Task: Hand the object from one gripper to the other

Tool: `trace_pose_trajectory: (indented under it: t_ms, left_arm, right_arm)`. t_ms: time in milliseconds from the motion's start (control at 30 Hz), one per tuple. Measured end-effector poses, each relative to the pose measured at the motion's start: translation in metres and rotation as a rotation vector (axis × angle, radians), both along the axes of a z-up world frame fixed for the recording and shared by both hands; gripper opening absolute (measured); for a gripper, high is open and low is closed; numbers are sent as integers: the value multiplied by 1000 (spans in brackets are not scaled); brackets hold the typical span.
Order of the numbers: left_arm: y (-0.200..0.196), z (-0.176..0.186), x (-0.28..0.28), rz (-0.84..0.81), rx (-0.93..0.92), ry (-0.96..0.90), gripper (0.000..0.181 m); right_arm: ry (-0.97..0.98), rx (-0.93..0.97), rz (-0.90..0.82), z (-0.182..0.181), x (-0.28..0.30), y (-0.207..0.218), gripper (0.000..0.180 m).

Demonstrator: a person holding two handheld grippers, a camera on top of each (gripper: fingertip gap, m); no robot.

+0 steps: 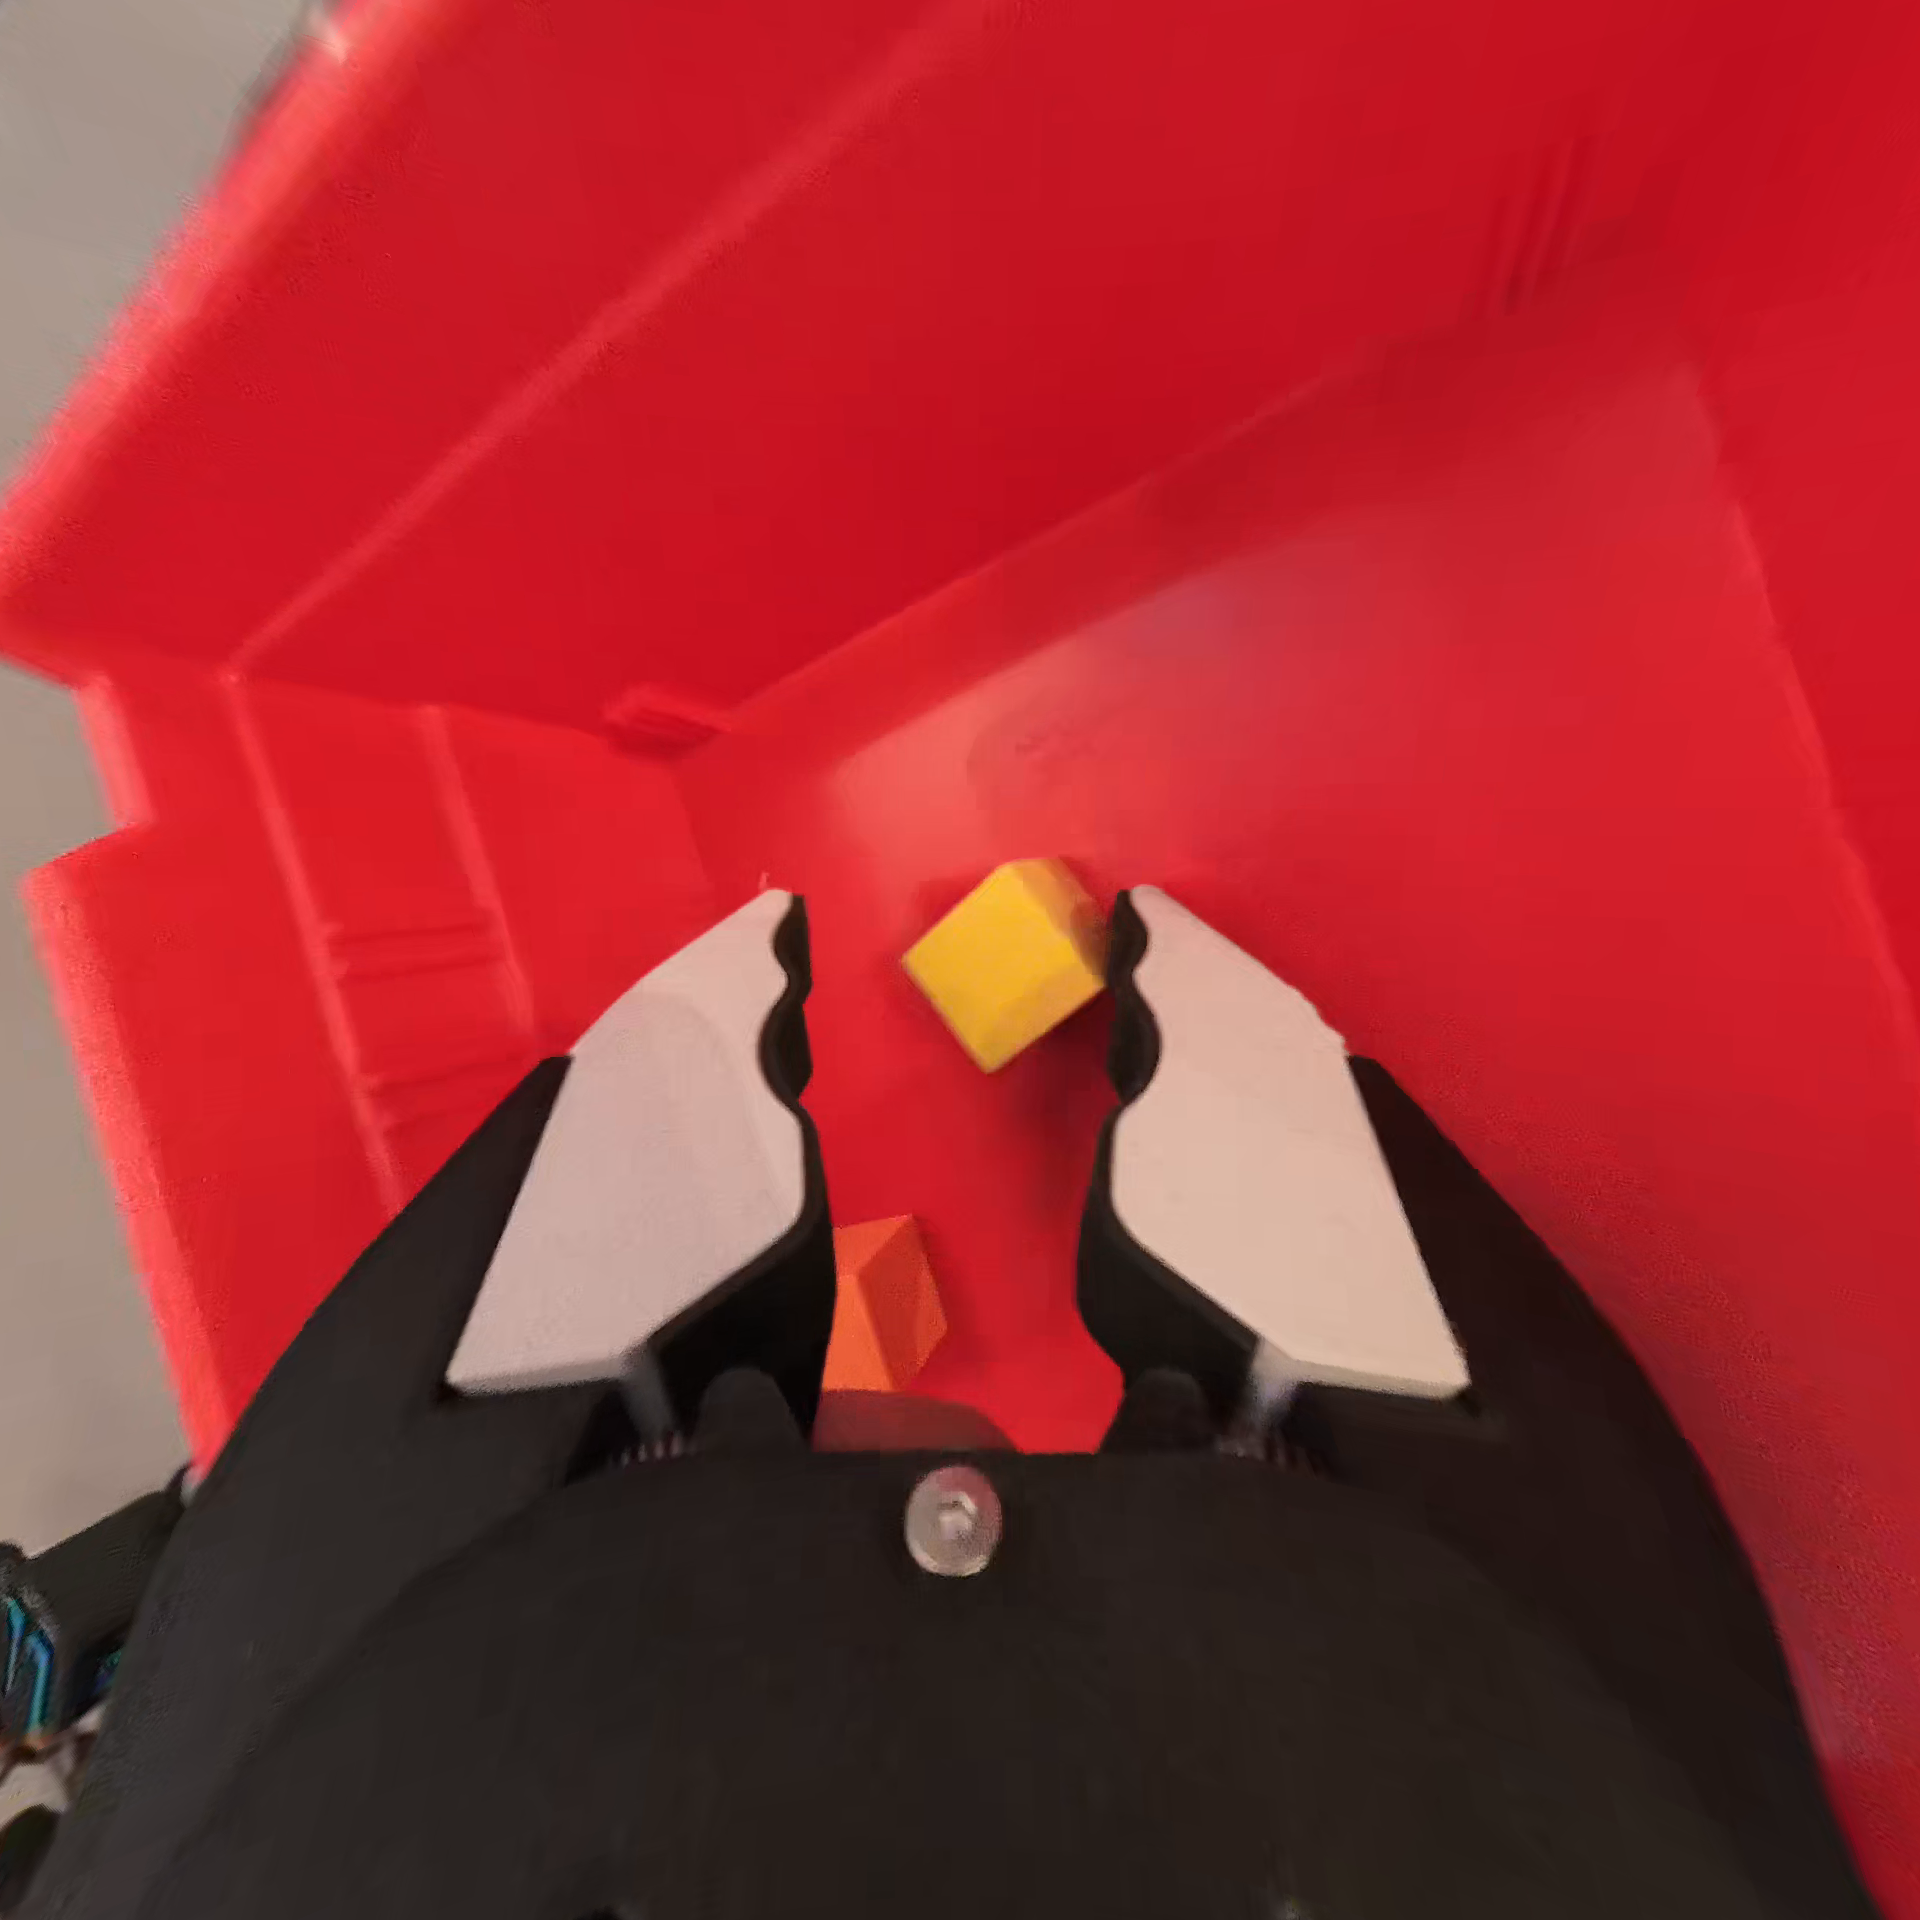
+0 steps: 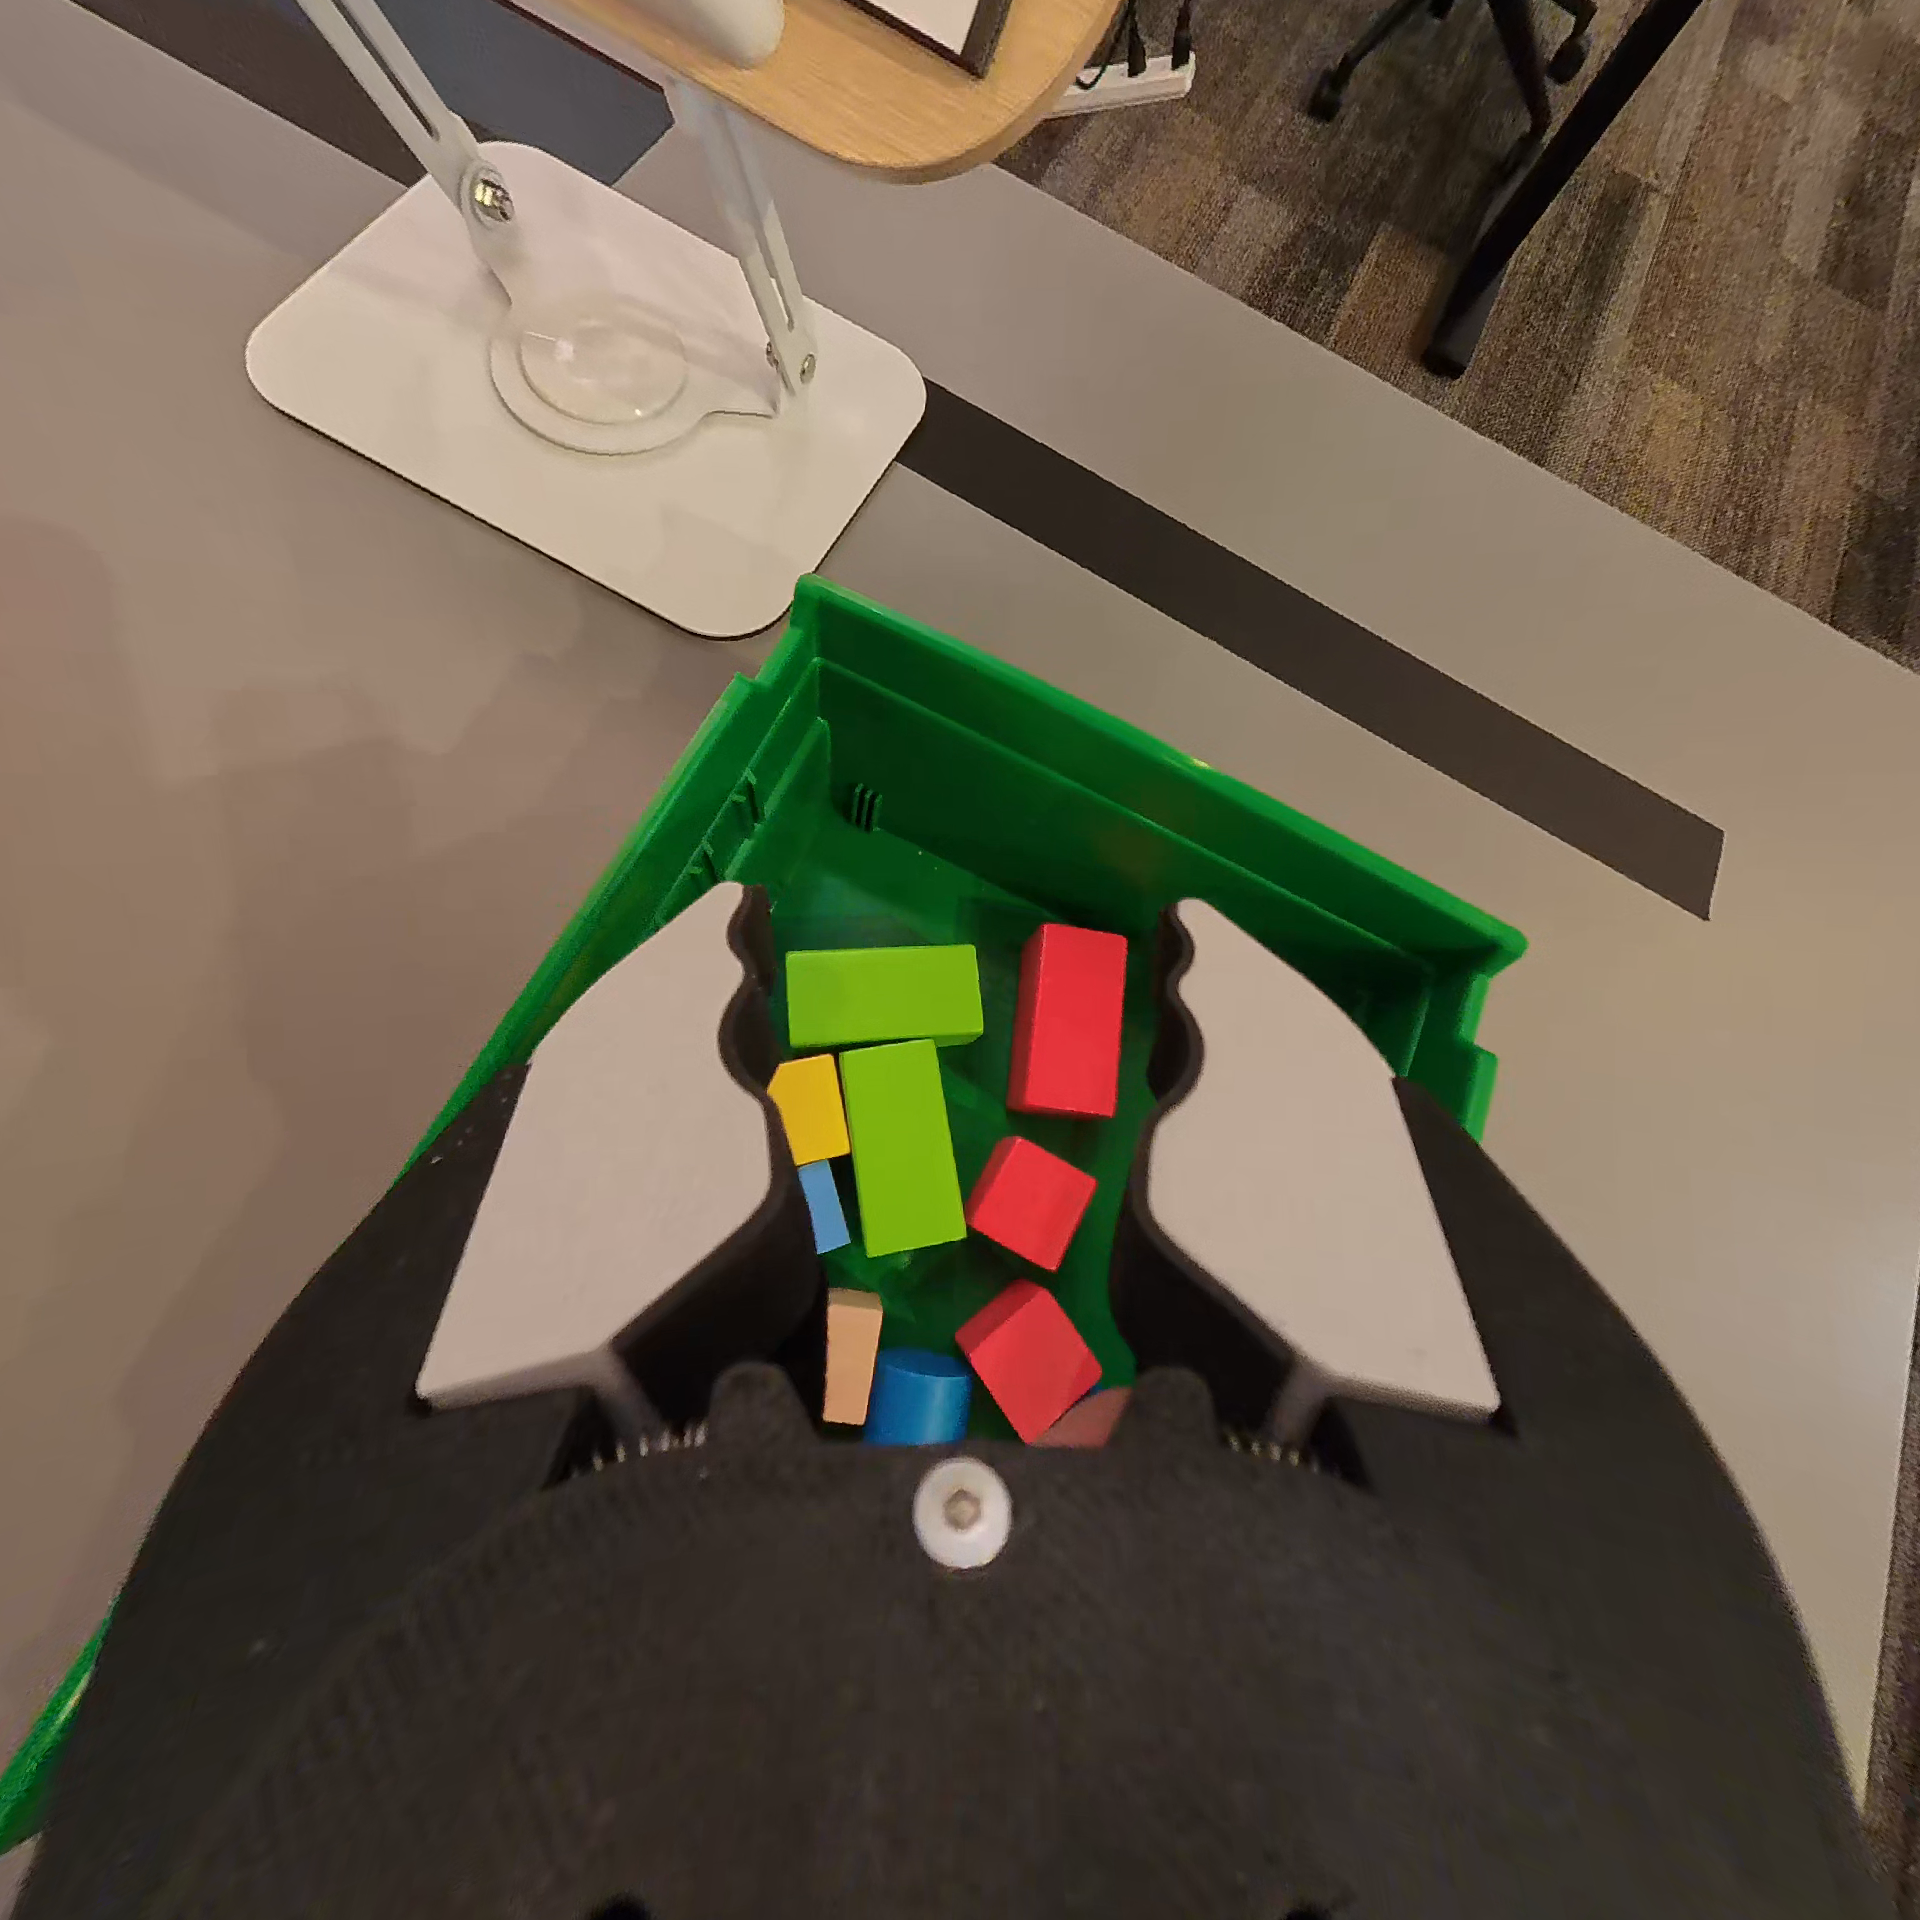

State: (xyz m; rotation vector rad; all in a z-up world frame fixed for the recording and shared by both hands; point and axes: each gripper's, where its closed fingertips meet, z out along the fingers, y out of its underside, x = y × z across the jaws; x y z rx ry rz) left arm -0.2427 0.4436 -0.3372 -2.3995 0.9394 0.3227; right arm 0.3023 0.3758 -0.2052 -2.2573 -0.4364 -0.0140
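Note:
In the left wrist view my left gripper is open inside a red bin. A yellow cube lies on the bin floor between the fingertips, close to the right finger, not gripped. An orange block lies nearer the gripper base, partly hidden by the left finger. In the right wrist view my right gripper is open and empty above a green bin. That bin holds two green blocks, three red blocks, a yellow block, small blue and tan blocks and a blue cylinder.
The green bin sits on a grey table. A white stand base with white arms is behind it. A dark strip runs across the table near its far edge. Carpet and chair legs lie beyond. My right fingertips sit around 55 cm from my left ones.

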Motion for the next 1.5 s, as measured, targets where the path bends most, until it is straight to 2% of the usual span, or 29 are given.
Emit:
trace_pose_trajectory:
  t_ms: [33, 133, 233, 267, 367, 467, 633, 833, 1000, 1233, 1367, 1500]
  left_arm:
    - [0, -3, 6, -24, -17, -21, 43]
    - [3, -6, 7, -31, -25, 4, 26]
    - [5, -4, 1, 6, -11, 24, 19]
    - [6, -2, 2, 0, 7, 13, 19]
    - [1, 9, 0, 28, 6, -45, 60]
    - [-9, 5, -2, -17, -63, -23, 67]
    - [-7, -2, -4, -56, -79, 23, 40]
    - [-4, 9, 1, -37, -11, -53, 38]
    - [-7, 47, 21, -89, 134, -238, 38]
    - [-37, 130, 70, -322, 384, -506, 38]
    - [-75, 190, 113, -509, 507, -681, 38]
    - [-125, 241, 161, -707, 573, -812, 38]
  right_arm:
    - [-1, 3, 1, 1, -1, 0, 70]
    - [-1, 10, 1, 5, 0, -1, 70]
    - [4, 24, 4, 10, 0, -2, 70]
    - [4, 29, 7, 12, 0, -2, 70]
    - [10, 43, 13, 17, -2, -3, 70]
    - [12, 54, 22, 21, -6, -3, 69]
    - [3, 58, 37, 25, -12, -4, 69]
    - [6, 105, 56, 42, -19, -7, 69]
    - [65, 197, 171, 73, -57, -14, 69]
    - [381, 244, 538, 109, -191, -46, 68]
    - [629, 196, 711, 108, -267, -67, 66]
    - [825, 181, 833, 110, -315, -87, 63]
